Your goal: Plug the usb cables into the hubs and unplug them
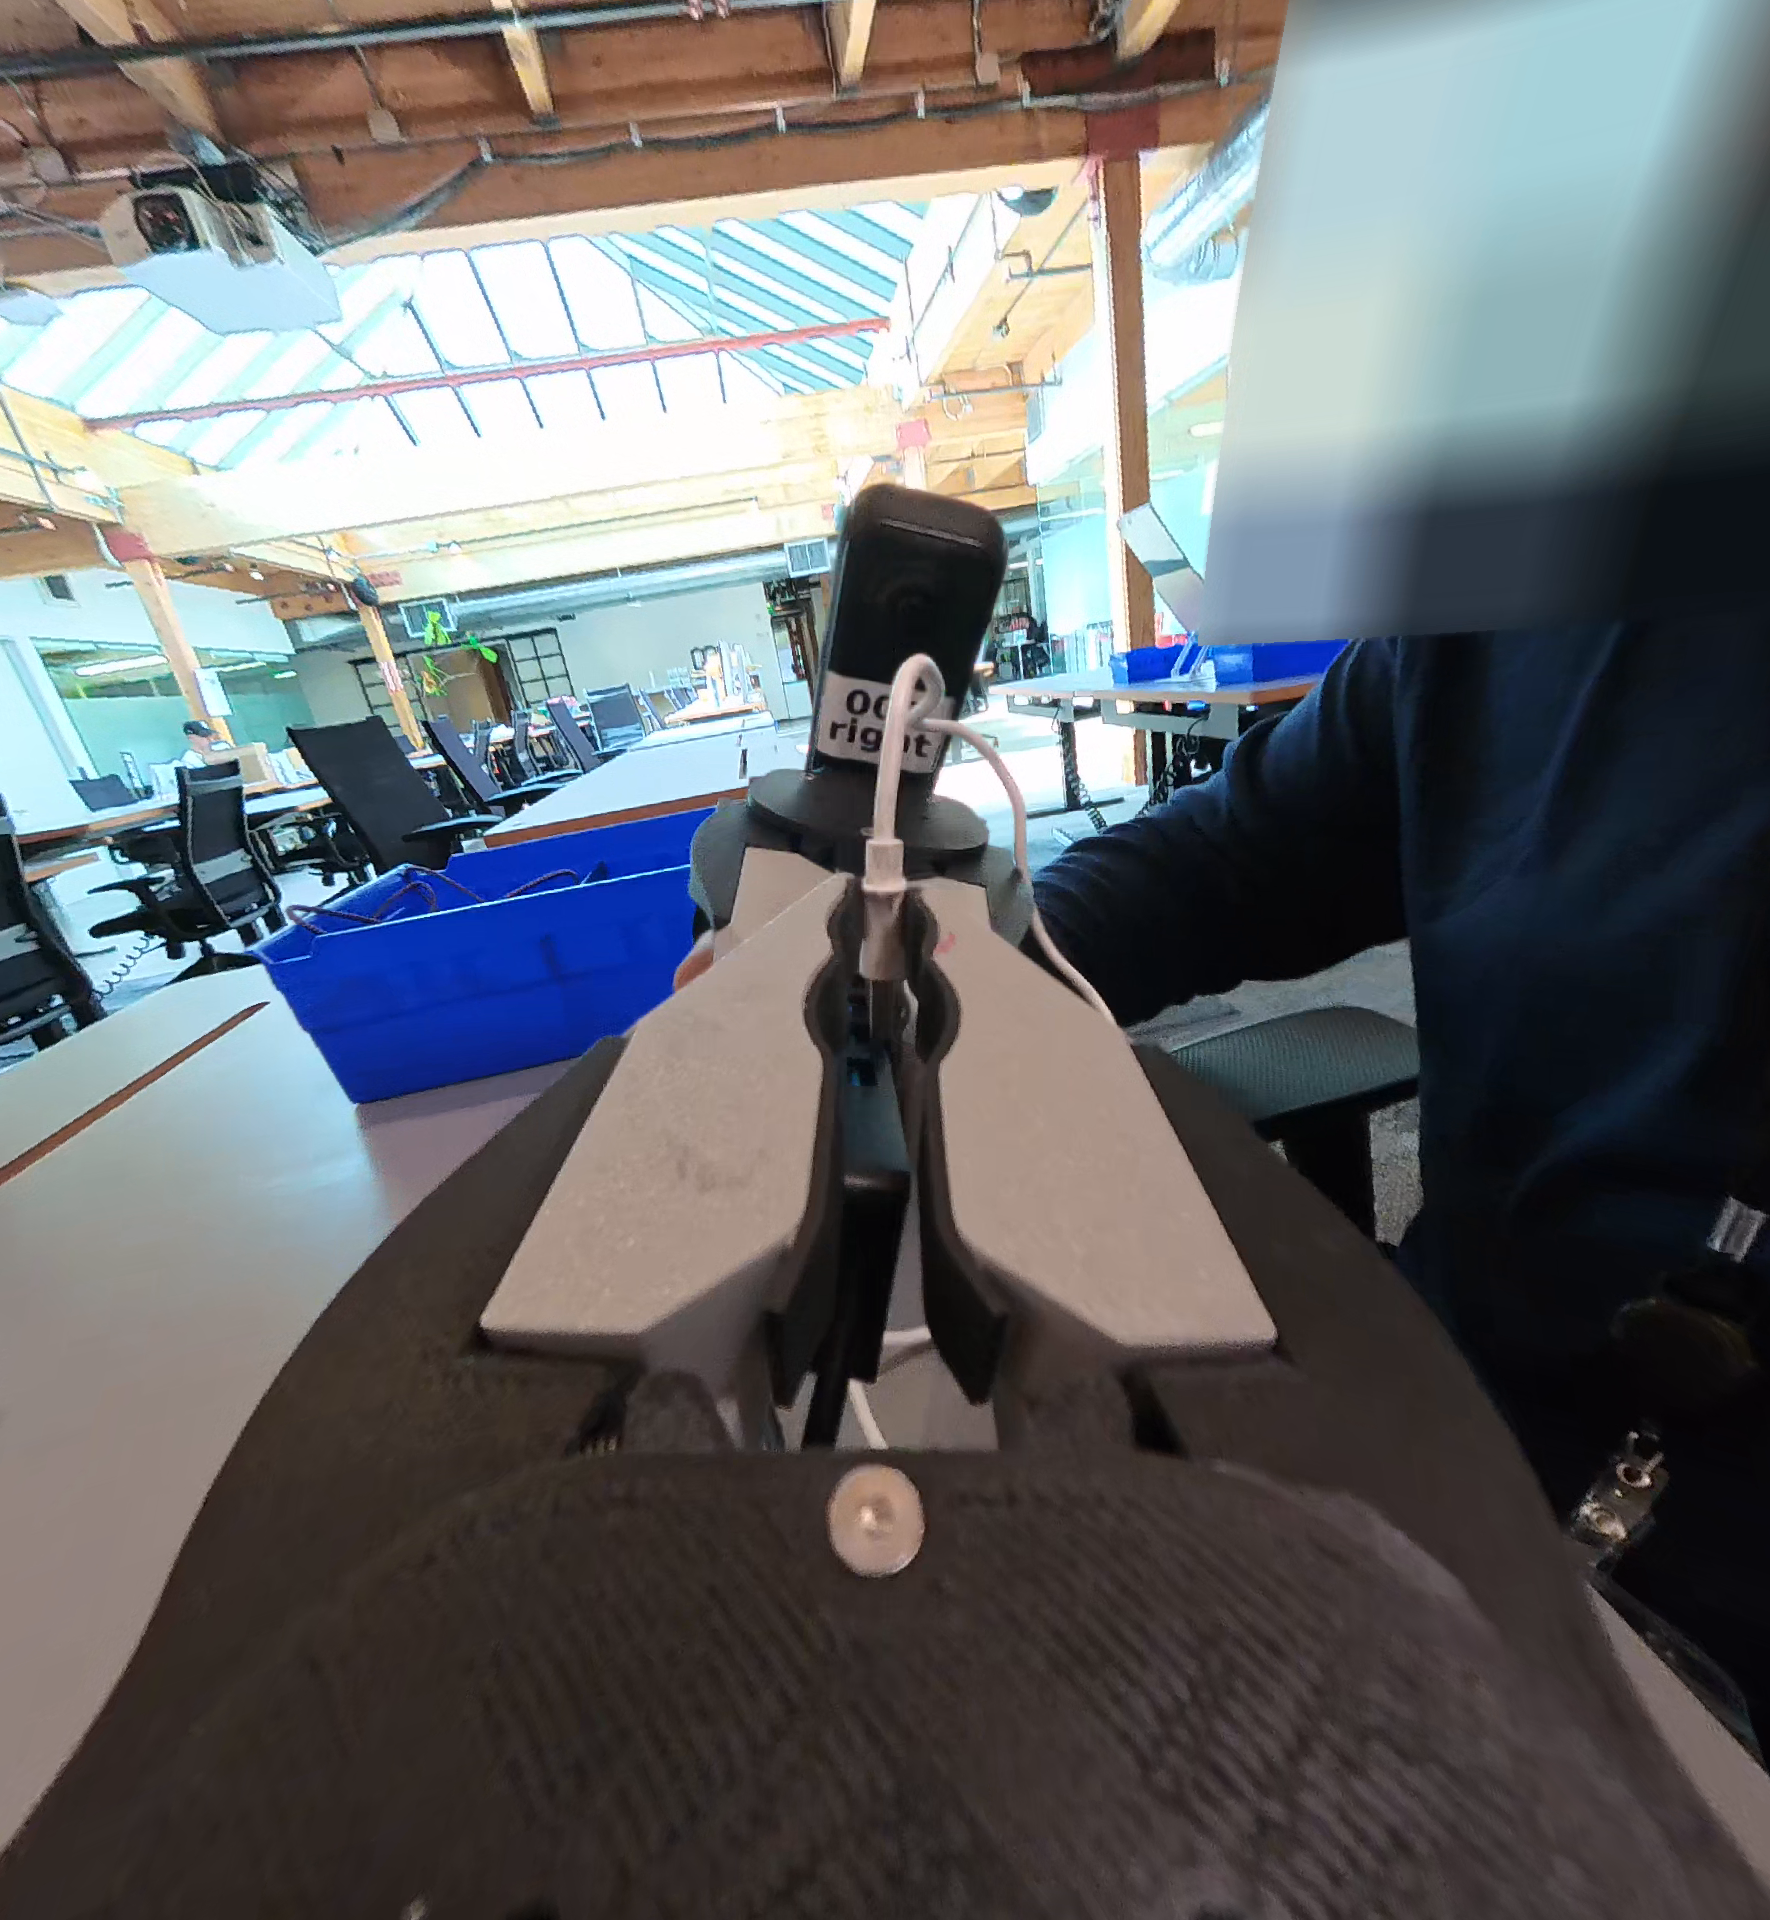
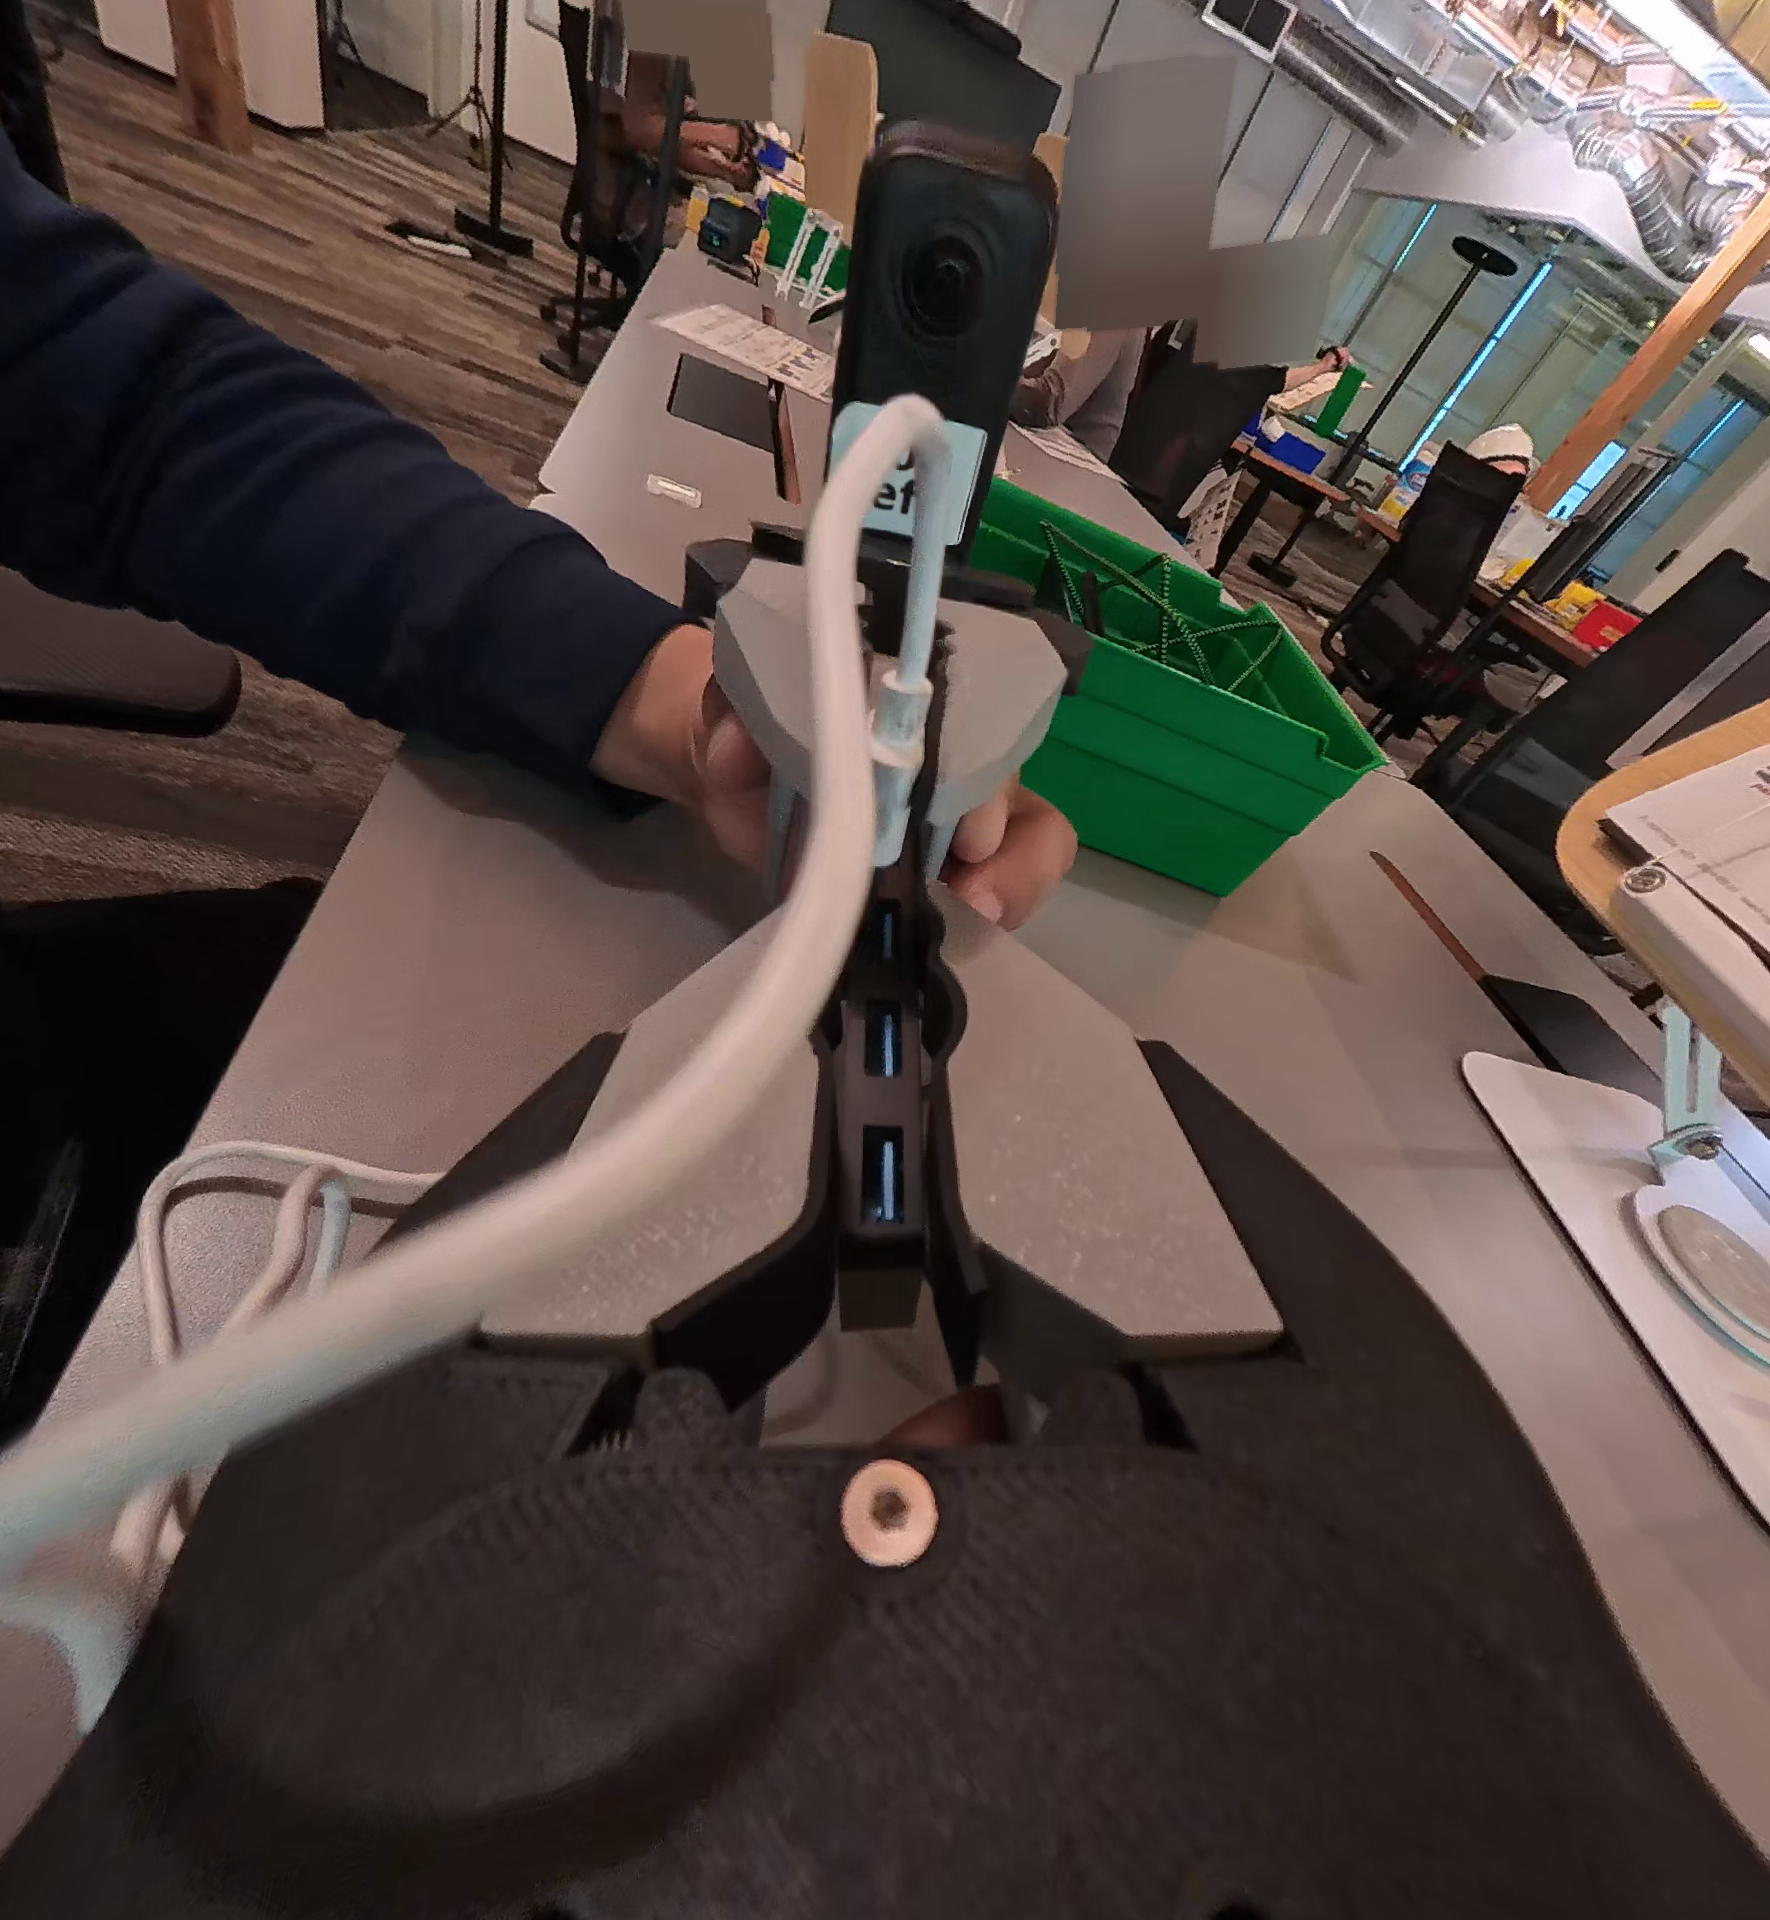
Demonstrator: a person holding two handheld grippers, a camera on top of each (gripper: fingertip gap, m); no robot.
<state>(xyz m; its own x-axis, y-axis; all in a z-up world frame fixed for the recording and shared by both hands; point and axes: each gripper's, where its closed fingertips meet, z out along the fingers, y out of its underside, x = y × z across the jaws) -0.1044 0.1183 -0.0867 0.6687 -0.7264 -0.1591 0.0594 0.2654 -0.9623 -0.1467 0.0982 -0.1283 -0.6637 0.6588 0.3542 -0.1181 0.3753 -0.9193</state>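
My left gripper (image 1: pixel 879 920) is shut on the white USB plug (image 1: pixel 881 904) at its fingertips. The plug's white cable (image 1: pixel 1006 810) loops up and back. My right gripper (image 2: pixel 886 914) faces it and is shut on a black USB hub (image 2: pixel 883 1153) with blue ports facing up. In the right wrist view the plug (image 2: pixel 902 769) sits between the far gripper's fingers and meets the hub's far end. I cannot tell whether it is seated. The dark hub (image 1: pixel 868 1226) also shows in the gap between my left fingers.
A blue bin (image 1: pixel 486 966) stands on the grey table (image 1: pixel 133 1299) behind the left gripper. A green bin (image 2: pixel 1172 748) stands past the grippers. A white stand with a board (image 2: pixel 1639 1195) is at the right. Slack cable (image 2: pixel 226 1226) lies coiled at the left. A dark sleeve (image 2: pixel 237 468) reaches in. The grippers' ends are close to 5 centimeters from one another.
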